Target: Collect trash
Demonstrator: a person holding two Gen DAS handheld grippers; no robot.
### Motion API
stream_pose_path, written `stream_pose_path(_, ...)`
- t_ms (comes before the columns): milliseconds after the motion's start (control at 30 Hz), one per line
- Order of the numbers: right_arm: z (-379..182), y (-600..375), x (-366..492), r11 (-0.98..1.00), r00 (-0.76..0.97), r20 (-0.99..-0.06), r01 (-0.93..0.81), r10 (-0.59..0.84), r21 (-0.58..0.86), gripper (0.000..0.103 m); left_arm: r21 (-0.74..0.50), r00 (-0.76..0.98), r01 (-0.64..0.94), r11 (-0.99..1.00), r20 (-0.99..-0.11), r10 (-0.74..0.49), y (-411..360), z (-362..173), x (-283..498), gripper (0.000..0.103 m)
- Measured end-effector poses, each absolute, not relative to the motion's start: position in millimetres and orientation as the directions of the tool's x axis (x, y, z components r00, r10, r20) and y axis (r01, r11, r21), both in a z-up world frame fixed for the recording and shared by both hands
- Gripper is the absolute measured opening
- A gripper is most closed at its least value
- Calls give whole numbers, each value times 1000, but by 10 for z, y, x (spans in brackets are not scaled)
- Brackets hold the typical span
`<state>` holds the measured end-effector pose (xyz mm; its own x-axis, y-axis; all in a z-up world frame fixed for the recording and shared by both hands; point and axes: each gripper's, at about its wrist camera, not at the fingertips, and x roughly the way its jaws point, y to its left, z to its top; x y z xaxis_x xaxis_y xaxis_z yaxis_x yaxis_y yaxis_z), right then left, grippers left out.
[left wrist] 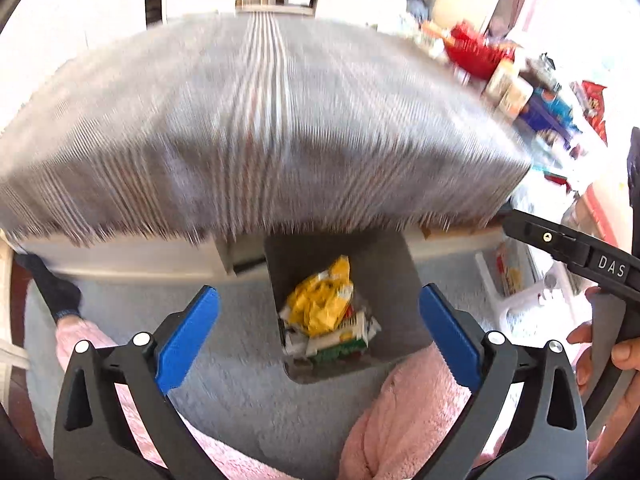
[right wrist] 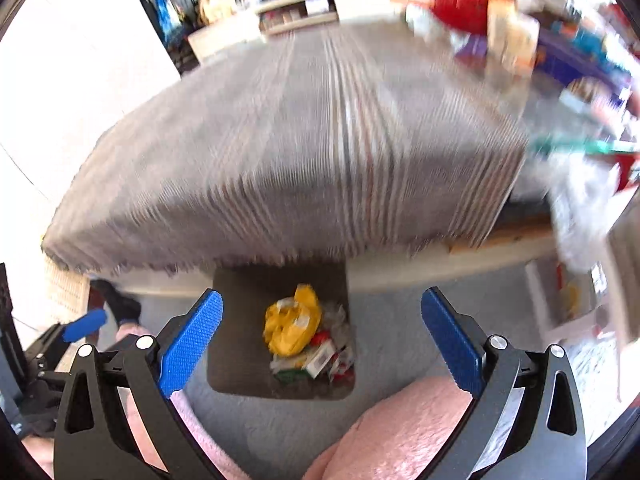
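A dark grey trash bin stands on the carpet below the table's front edge. It holds trash: a crumpled yellow wrapper on top of white, green and red packets. My left gripper is open and empty, above the bin. My right gripper is open and empty, also above the bin. The right gripper's body shows at the right edge of the left wrist view; a blue fingertip of the left gripper shows in the right wrist view.
A table with a grey striped cloth fills the upper view, blurred. Boxes, jars and a red container crowd its far right side. Pink-clad legs sit below the grippers. A white rack stands right of the bin.
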<state>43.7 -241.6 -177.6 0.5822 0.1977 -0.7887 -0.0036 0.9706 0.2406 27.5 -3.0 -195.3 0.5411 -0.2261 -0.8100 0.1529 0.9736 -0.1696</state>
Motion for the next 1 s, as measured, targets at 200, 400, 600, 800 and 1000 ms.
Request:
stream_pose_path(200,-1137,-2458,215,981,710,-690,-2,138,194,100,-137,660,143,980,-725,-198,27,-1398,107,95)
stream_pose_path(400,-582,-2503,-56,989,822,-568,37,52,145,100,-149,759,114,982,-625,-183,112,-890,-86,95)
stream_pose_path(600,-132,-2536,-333,991,905,-424,60,-3,122,100,-118,838,122,985,-519,-166,105,-421,-268,95)
stream_pose_path(800,66,-2589,-523,989,936,-351,70,-20,132,100,-109,885,115,987,-439,-151,121,-112,-414,95)
stream_pose_path(1000,215,-2600,-705,987,954,-293,98,-57,126,100,-98,914,94,991,-386,-125,127,57,-499,95)
